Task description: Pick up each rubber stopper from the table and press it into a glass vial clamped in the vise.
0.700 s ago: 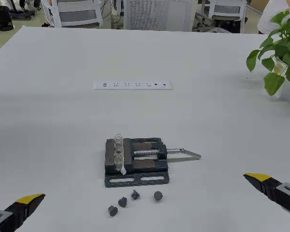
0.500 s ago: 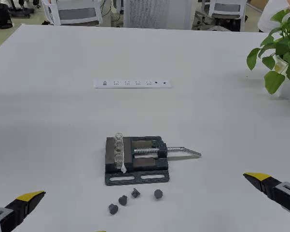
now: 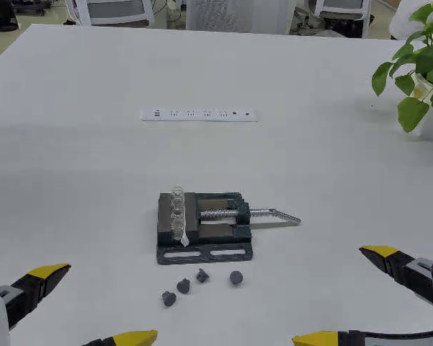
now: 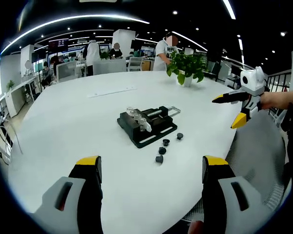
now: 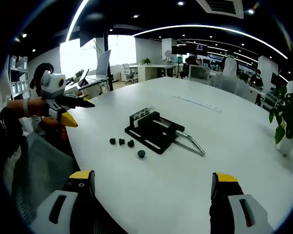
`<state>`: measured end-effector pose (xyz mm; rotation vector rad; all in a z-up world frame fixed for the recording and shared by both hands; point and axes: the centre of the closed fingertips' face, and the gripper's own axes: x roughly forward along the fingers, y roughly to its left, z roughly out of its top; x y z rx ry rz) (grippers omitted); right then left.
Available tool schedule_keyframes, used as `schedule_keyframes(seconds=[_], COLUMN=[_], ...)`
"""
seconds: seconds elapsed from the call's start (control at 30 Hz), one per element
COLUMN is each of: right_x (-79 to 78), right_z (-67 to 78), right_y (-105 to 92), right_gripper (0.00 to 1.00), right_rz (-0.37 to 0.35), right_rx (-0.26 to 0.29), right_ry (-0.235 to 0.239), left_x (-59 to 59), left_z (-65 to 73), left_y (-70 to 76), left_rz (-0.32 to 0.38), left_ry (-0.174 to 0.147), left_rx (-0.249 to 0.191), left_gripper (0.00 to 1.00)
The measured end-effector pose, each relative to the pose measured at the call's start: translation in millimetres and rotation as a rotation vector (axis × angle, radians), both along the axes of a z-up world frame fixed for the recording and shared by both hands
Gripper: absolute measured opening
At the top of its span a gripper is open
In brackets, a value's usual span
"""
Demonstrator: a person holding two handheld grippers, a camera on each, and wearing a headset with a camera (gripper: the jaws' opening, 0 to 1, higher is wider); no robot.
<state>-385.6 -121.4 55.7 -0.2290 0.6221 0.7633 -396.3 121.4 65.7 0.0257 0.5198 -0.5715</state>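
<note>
Both grippers are spread wide and hold nothing. The left gripper (image 3: 91, 304) and the right gripper (image 3: 346, 294) hover at the near edge of the table (image 3: 72, 180), one on each side of the work and well apart from it.

Just beyond them, four stoppers lie loose on the table in front of the vise (image 3: 205, 252). Three form a slanting line: the left stopper (image 3: 168, 298), the next one (image 3: 183, 286), and a third (image 3: 202, 274) nearest the vise. The fourth stopper (image 3: 235, 277) sits a little to the right on its own. Which way up each one lies is too small to tell.

The vials (image 3: 177, 213) stand upright in a row, clamped at the left end of the vise, with the handle (image 3: 275, 215) pointing right. None looks stoppered yet, so the job appears to be at its start.

The lone fourth stopper is probably the easiest first pick for the right gripper, since nothing crowds it. It should be gripped low across its wider end, so the narrow end is free to enter the glass. The gripper should then come over a vial from above and press straight down. A sideways push could crack the glass or tip a vial in the clamp. The vise looks unfixed, so steadying its base with the left gripper may help.
</note>
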Motion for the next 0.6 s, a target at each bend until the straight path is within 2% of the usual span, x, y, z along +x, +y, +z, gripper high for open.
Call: schedule_keyframes(seconds=[0.13,0.33,0.6], right_x=[-3.3,-3.1,7.9], right_z=[-3.2,-8.0,0.0], right_y=[0.5,-3.2,1.7], right_gripper=[0.97,0.96,0.94], right_rz=[0.020,0.043,0.117], right_rx=[-0.014,-0.049,-0.105], right_ry=[0.020,0.037,0.030], left_x=[-1.9,-1.7,-1.0], left_z=[-2.8,-5.1,-6.3], left_y=[-0.2,2.1,4.7], left_rz=[-0.010,-0.016,-0.021], left_ry=[0.000,-0.004,-0.011], left_rx=[0.029,0.048,0.061], left_gripper=[0.84,0.83,0.82])
